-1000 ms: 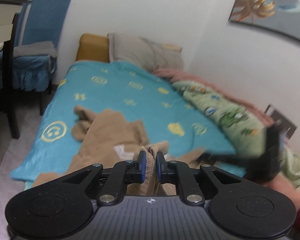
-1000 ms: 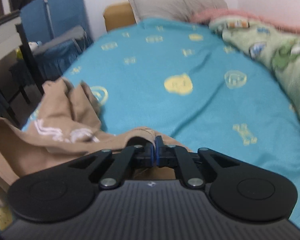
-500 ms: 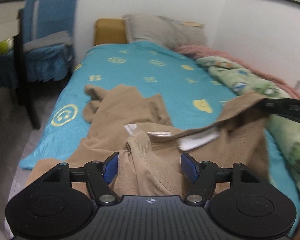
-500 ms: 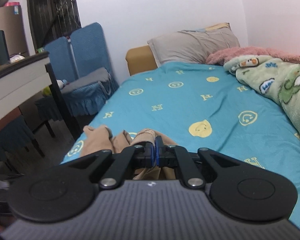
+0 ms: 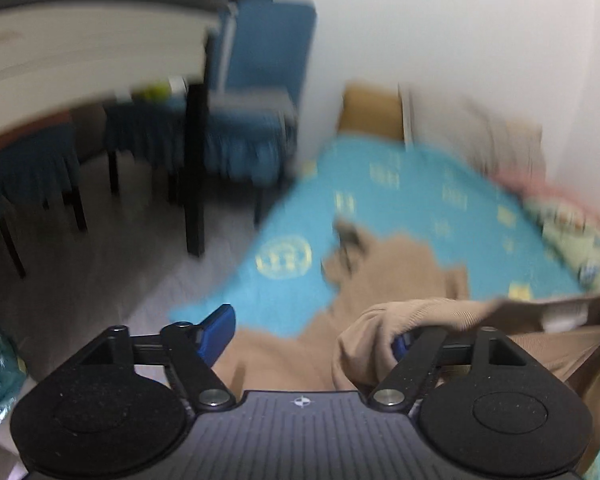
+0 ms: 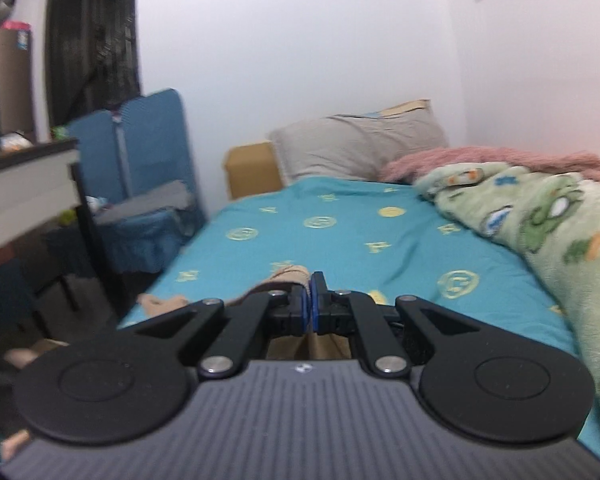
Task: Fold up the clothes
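The left gripper (image 5: 312, 332) stood with its jaws wide apart; a second before they had been pinched on a fold of the tan garment (image 5: 396, 264), and half a second before they had already sprung open around it; now a loop of the cloth merely draped over the finger at 3 o'clock, so nothing was held on that side. Its view had also swung toward 9 o'clock and blurred, taking in the table (image 5: 80, 40) and the blue chair (image 5: 260, 80); I judged the left hand to be leaving one hold, perhaps to find another edge. The right gripper (image 6: 310, 304) had its pads pressed together on a ridge of the garment, as it had throughout; it had risen, and the cloth hung from it, stretched across to 3 o'clock in the left view. The rest of the garment lay crumpled on the bed (image 6: 380, 240) near its foot, at 12 to 1 o'clock from the left gripper; no neat fold showed, so the folding looked unfinished. A green blanket (image 6: 540, 232) lay along the bed at 2 o'clock in the right view, a pillow (image 6: 360, 148) at 12; of containers I saw none holding clothes.
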Motion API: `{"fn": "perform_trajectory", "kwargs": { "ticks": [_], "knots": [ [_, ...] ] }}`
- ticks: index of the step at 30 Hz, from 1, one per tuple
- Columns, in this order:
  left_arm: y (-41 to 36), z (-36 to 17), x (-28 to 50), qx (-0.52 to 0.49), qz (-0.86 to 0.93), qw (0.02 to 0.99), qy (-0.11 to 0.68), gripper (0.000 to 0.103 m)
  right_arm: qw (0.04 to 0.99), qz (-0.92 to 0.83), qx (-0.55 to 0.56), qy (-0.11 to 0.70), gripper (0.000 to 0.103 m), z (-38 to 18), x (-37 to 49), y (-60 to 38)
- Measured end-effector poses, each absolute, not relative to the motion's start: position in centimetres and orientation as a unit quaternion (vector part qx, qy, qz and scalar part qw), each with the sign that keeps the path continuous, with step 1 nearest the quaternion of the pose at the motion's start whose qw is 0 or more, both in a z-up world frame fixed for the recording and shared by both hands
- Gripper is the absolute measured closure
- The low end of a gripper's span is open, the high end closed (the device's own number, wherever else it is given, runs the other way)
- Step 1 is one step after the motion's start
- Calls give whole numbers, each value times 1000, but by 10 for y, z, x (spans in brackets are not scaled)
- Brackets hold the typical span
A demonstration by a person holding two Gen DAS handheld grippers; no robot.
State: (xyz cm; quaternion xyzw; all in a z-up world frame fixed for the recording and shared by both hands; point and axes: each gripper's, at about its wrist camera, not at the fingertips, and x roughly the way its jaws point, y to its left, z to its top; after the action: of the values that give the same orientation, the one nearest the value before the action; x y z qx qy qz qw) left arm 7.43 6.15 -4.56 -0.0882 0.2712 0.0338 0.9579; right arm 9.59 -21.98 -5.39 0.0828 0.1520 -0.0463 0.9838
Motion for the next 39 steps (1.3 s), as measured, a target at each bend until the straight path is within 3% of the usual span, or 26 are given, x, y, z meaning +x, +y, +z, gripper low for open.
{"fn": "perform_trajectory", "kwargs": {
  "ticks": [2,6,11,24,30,34,39],
  "knots": [
    [58,-32,59,-81,41,970,226,25,983,-56,81,158,90,-60,98,-222],
    [55,-4,36,-87,52,979,178,26,985,-74,64,141,53,-55,87,-224],
    [73,40,3,-142,55,980,127,29,987,-48,105,109,27,0,62,-233],
    [91,289,-107,-158,-16,987,-17,32,988,-11,143,-48,27,261,-58,-223],
    [98,389,-160,-167,-51,983,-63,30,983,0,160,-86,27,347,-134,-235],
    [87,409,-170,-169,-86,981,-45,29,982,-3,173,-76,27,369,-156,-251],
    [68,362,-92,-167,-112,979,32,29,985,-14,172,10,27,329,-93,-274]
  ]
}}
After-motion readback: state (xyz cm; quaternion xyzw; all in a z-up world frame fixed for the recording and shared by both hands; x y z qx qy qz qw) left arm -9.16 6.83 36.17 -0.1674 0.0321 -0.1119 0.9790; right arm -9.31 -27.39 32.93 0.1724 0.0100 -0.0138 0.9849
